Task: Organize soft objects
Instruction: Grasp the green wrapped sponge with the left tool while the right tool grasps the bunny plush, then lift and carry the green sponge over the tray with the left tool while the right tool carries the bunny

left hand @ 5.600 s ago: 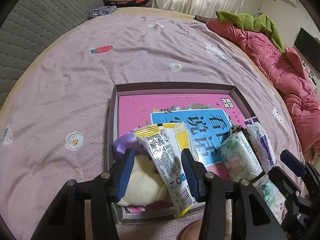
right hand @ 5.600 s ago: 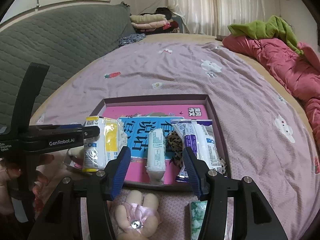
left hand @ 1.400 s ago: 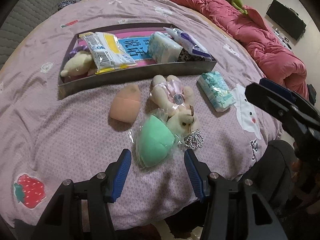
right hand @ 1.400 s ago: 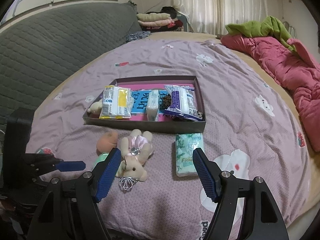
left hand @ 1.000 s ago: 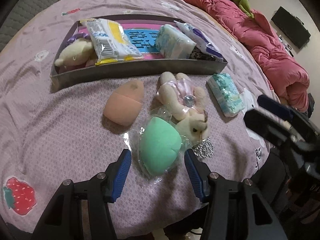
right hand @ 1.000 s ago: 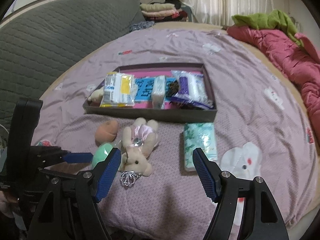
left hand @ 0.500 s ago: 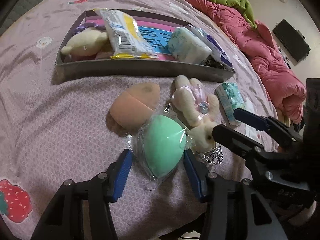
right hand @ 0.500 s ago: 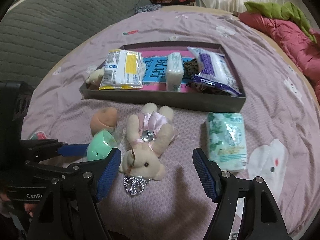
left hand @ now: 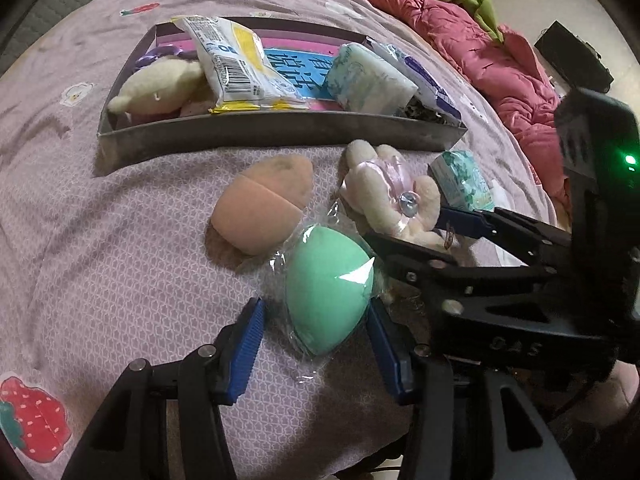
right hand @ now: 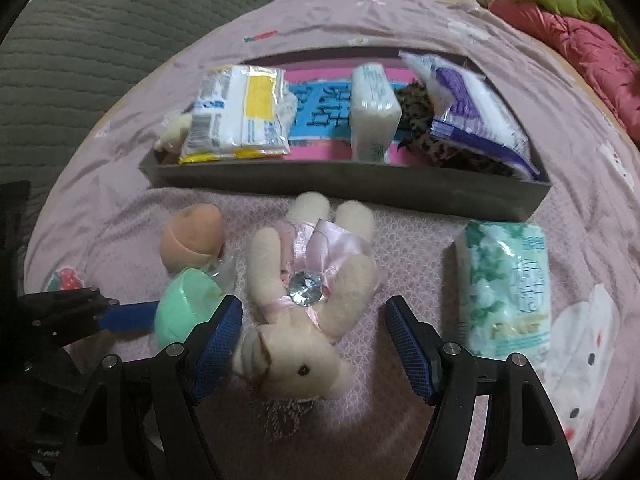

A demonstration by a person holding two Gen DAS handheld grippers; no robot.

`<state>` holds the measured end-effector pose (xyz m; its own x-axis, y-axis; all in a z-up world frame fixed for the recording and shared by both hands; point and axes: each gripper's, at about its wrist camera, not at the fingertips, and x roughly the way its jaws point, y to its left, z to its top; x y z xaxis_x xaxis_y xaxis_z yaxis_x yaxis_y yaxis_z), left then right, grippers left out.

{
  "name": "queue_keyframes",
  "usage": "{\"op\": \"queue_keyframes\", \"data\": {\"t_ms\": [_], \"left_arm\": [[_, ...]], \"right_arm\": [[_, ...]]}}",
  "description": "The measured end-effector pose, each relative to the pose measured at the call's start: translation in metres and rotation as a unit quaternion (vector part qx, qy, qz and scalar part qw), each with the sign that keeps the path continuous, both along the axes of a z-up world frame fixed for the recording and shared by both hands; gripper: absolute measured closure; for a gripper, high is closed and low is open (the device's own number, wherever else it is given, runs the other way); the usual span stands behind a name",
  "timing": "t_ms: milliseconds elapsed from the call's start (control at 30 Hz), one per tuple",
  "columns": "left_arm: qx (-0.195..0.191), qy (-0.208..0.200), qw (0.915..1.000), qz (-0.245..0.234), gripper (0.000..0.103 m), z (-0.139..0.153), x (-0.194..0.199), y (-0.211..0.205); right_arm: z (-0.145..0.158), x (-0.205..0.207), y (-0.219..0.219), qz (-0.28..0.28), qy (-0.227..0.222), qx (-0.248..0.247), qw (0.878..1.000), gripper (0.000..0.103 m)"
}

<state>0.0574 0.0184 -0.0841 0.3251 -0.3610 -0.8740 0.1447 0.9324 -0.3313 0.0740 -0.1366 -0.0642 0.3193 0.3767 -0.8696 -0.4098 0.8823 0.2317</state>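
A mint-green sponge in clear wrap [left hand: 328, 284] [right hand: 184, 312] lies on the purple bedspread. My left gripper [left hand: 316, 340] straddles it; the left pad stands clear of it and the right pad is close to its wrap. Beside it lies a cream bunny in a pink dress [left hand: 384, 196] [right hand: 312, 272]. My right gripper [right hand: 314, 320] [left hand: 404, 224] is open around the bunny's head and chest, its pads apart from the plush. A peach sponge [left hand: 264, 208] [right hand: 192, 236] and a green tissue pack [left hand: 464, 180] [right hand: 508, 288] lie loose in front of the grey box [left hand: 280, 132] [right hand: 344, 184].
The box holds a cream plush [left hand: 160, 84], a yellow-and-white pack [right hand: 236, 116], a pale tissue pack [right hand: 374, 108], a leopard-print item [right hand: 416, 112] and a purple-and-white pack [right hand: 476, 116]. A pink quilt [left hand: 480, 60] lies far right, a grey headboard [right hand: 100, 20] far left. The bed's edge is near me.
Both grippers have come down closer to the bedspread. The right one now frames the bunny, and the left one has closed in around the green sponge with slightly narrower jaws.
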Motion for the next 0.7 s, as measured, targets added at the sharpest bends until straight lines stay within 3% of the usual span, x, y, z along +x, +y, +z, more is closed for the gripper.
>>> {"op": "queue_keyframes", "data": {"t_ms": [100, 200, 267, 333, 600, 700], "left_arm": [[-0.005, 0.002, 1.0, 0.003, 0.052, -0.001, 0.002, 0.001], [-0.01, 0.004, 0.9999, 0.005, 0.052, -0.002, 0.005, 0.001], [-0.011, 0.005, 0.9999, 0.007, 0.052, -0.003, 0.006, 0.001], [-0.013, 0.006, 0.9999, 0.009, 0.052, -0.003, 0.008, 0.0], [-0.02, 0.005, 0.9996, 0.02, 0.052, -0.003, 0.016, -0.001], [-0.034, 0.006, 0.999, 0.026, 0.057, -0.001, 0.017, 0.001]], "right_arm": [[-0.003, 0.002, -0.003, -0.002, -0.002, 0.003, 1.0, 0.031], [-0.001, 0.0, -0.003, 0.008, -0.011, 0.001, 1.0, 0.041], [0.002, -0.001, -0.003, 0.012, -0.008, 0.016, 1.0, 0.054], [0.005, -0.003, -0.004, 0.017, -0.015, 0.015, 1.0, 0.057], [0.022, -0.013, -0.017, 0.015, -0.028, 0.031, 0.999, 0.059], [0.027, -0.014, -0.025, 0.004, -0.031, 0.038, 0.999, 0.059]]}}
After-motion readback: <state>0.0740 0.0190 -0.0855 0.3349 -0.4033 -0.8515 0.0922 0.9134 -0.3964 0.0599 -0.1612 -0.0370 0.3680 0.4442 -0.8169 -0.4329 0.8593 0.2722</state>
